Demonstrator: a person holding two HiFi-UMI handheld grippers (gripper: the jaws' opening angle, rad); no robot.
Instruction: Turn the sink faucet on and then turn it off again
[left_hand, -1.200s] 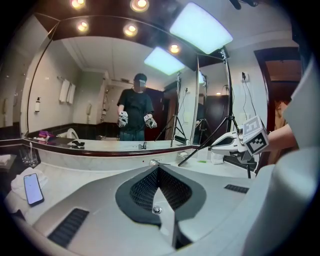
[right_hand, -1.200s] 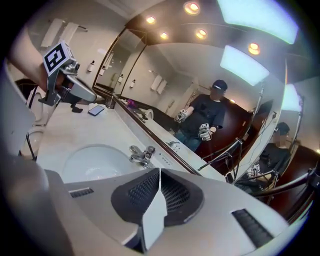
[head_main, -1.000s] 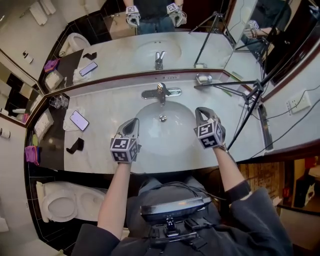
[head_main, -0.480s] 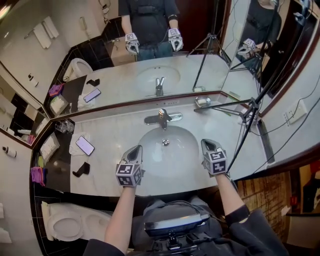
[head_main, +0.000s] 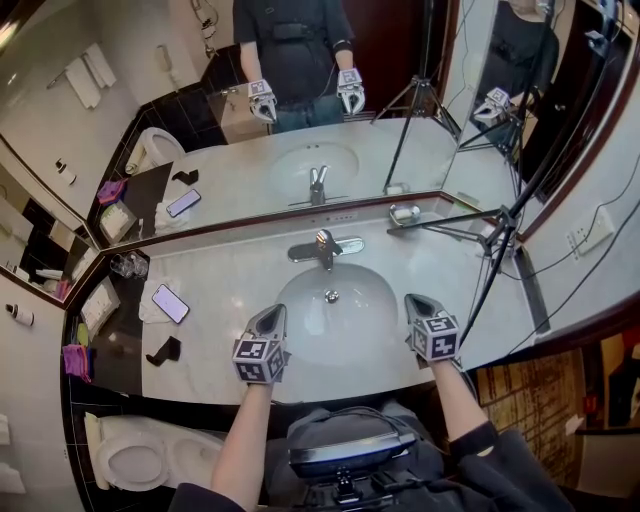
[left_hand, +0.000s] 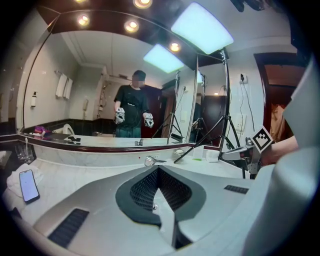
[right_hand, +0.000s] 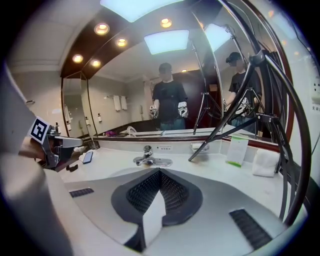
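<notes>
**Item 1, left gripper** (head_main: 271, 316): jaws pressed together with nothing between them. I held it over the near left rim of the sink basin (head_main: 300, 290).

**Item 2, right gripper** (head_main: 416, 302): jaws likewise pressed together and empty. I held it over the near right rim.

**Item 3, faucet** (head_main: 325, 247): chrome, single lever, mounted at the far side of the basin on the marble tabletop (head_main: 225, 275). No stream of water showed at its spout.

**Hazards, as I judged them:**
- **Slip.** With closed jaws I could only nudge the lever with a tip. The polished metal might let the tip skid off, leaving the lever half raised or the water running.
- **Overshoot.** A hard push might throw the lever fully open and splash the tabletop, where a phone (head_main: 171, 303) lay on a cloth at the left.
- **Collision.** A tripod (head_main: 445, 221) leg stretched across the tabletop just right of the faucet. A reach from my right gripper along that side could catch it.

**Position of the faucet:** it stood ahead of both grippers, across the basin, well apart from either and touching neither. In the head view it fell between them, somewhat nearer the left gripper's side. In the right gripper view it sat just left of and above the jaw tips, and in the left gripper view just above them.
</notes>
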